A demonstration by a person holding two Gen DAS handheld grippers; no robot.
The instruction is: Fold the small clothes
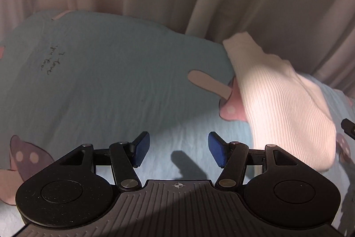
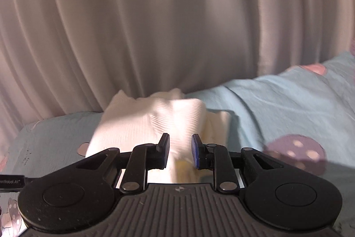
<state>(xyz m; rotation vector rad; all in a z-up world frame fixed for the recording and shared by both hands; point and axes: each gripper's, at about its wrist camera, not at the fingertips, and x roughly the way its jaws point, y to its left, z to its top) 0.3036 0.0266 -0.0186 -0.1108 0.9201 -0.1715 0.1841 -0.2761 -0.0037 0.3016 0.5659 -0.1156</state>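
A small white ribbed garment (image 1: 281, 103) lies bunched on the light blue bedsheet (image 1: 111, 81), to the right of my left gripper (image 1: 178, 141). That gripper hovers over bare sheet, its blue pads (image 1: 142, 148) wide apart with nothing between them. In the right wrist view the same garment (image 2: 142, 123) lies just beyond my right gripper (image 2: 180, 143). Its jaws stand a little apart; white cloth shows through the gap, but the pads do not press on it. Some pale yellow cloth (image 2: 185, 170) shows under the white one.
A pale pleated curtain (image 2: 155, 26) hangs close behind the bed's far edge. The sheet (image 2: 288, 103) carries pink and purple mushroom prints (image 2: 297, 154) and handwriting (image 1: 52, 61). A black piece of the other gripper shows at the right edge (image 1: 348, 127).
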